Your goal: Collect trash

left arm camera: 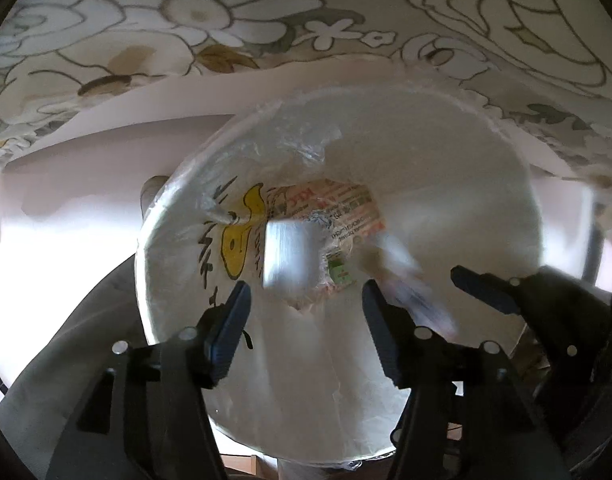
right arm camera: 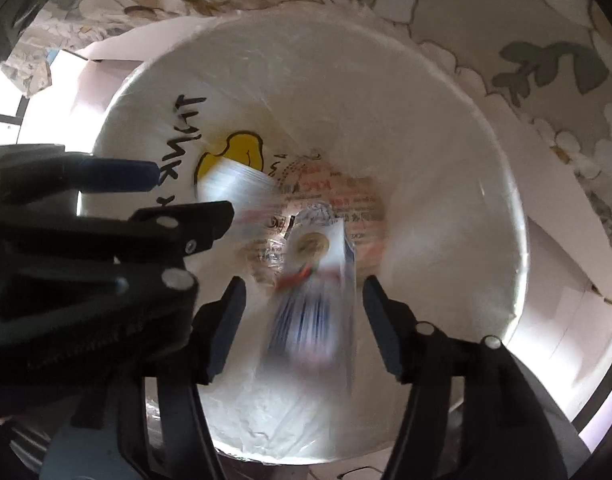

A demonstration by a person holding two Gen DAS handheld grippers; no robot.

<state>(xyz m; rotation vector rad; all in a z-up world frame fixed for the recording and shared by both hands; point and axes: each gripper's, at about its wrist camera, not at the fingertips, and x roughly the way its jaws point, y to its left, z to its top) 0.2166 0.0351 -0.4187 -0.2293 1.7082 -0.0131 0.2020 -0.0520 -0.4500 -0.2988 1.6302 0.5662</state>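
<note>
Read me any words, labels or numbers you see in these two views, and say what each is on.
Black hand-lettering beside the yellow cartoon figure on the white bin liner: upside down, not legible.
Red print on the crumpled paper wrapper at the bin bottom: too small and blurred.
Falling blue-striped packet: motion-blurred, unreadable.
Falling silvery packet: no text visible.

We count one lined bin, two falling packets, one silvery, one blue-striped, and two grippers: left, right.
</note>
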